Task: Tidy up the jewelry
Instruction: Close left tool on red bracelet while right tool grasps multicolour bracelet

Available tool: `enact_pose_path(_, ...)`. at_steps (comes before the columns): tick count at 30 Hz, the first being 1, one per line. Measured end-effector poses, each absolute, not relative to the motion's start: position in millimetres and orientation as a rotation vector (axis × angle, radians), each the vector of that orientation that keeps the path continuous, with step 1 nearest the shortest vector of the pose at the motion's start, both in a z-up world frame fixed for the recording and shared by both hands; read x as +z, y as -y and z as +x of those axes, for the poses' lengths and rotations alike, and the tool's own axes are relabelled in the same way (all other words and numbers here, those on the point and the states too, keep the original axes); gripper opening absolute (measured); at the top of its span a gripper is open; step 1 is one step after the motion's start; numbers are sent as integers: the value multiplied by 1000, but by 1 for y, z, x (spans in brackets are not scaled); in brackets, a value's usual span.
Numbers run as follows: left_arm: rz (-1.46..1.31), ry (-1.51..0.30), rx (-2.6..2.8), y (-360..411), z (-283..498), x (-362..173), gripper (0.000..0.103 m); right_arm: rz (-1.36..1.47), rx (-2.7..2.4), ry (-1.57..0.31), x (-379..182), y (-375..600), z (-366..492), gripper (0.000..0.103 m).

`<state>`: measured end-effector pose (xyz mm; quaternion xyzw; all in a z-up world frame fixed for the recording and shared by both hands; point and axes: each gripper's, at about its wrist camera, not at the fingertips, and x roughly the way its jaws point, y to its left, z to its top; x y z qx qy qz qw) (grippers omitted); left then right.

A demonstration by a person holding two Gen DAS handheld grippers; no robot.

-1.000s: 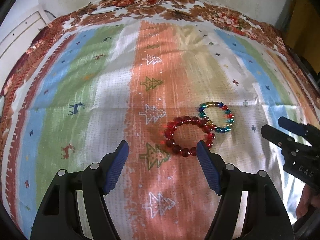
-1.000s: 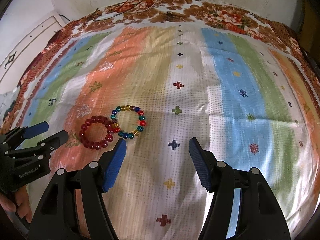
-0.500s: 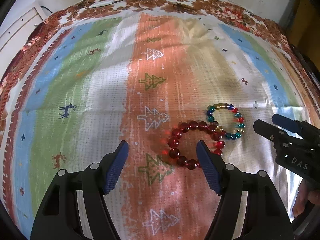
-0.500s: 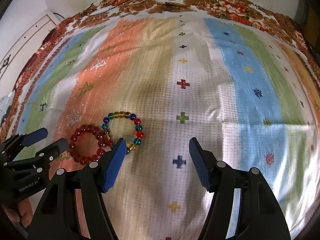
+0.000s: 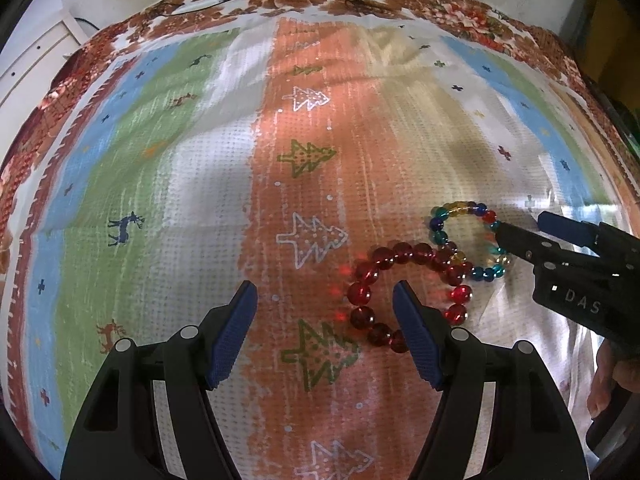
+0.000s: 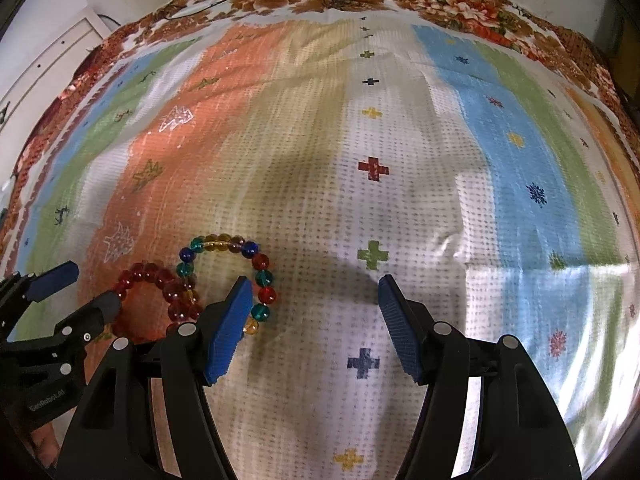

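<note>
While both grippers hover with jaws wide and empty, the step in hand is the approach to two overlapping bracelets on the striped cloth [image 5: 200, 184]. Red bracelet [image 5: 404, 292]: just right of the left gripper [image 5: 325, 330]. Multicoloured bracelet [image 6: 228, 276]: just left of the right gripper [image 6: 316, 326]. Next, each gripper must straddle one beaded rim before closing.

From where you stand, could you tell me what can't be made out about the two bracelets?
- Red bracelet: near side hidden behind the left gripper finger in the left view.
- Multicoloured bracelet: lower part hidden by the right gripper finger in the right view.
- Whether the bracelets overlap or merely touch: unclear.
</note>
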<state>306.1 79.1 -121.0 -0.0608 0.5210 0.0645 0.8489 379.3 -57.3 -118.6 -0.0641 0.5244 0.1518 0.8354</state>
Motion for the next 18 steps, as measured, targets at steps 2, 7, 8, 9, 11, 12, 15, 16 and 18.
enact_pose_path(2,-129,-1101,130,-79,306,-122,70,-136,326,-1108,-118,55,380,65)
enact_pose_path(7,-106,-1106,131,-75,306,-126,70,-161,324,-1105,-122,51,380,65)
enact_pose_path(8,-101,-1111,134,-75,307,-128,70,-170,324,-1103,-122,50,379,65)
enact_pose_path(9,-96,-1117,136,-75,307,-130,70,-176,324,-1101,-123,49,379,65)
enact_pose_path(11,-92,-1115,133,-76,306,-133,70,-184,323,-1098,-124,49,378,65)
enact_pose_path(12,-87,-1111,131,-76,306,-133,70,-188,322,-1095,-125,48,378,65)
enact_pose_path(15,-63,-1105,132,-74,308,-136,70,-202,319,-1090,-125,47,376,65)
enact_pose_path(16,-63,-1106,134,-74,308,-137,69,-211,318,-1088,-126,46,375,65)
enact_pose_path(18,-56,-1105,139,-74,308,-137,69,-219,321,-1082,-126,46,374,65)
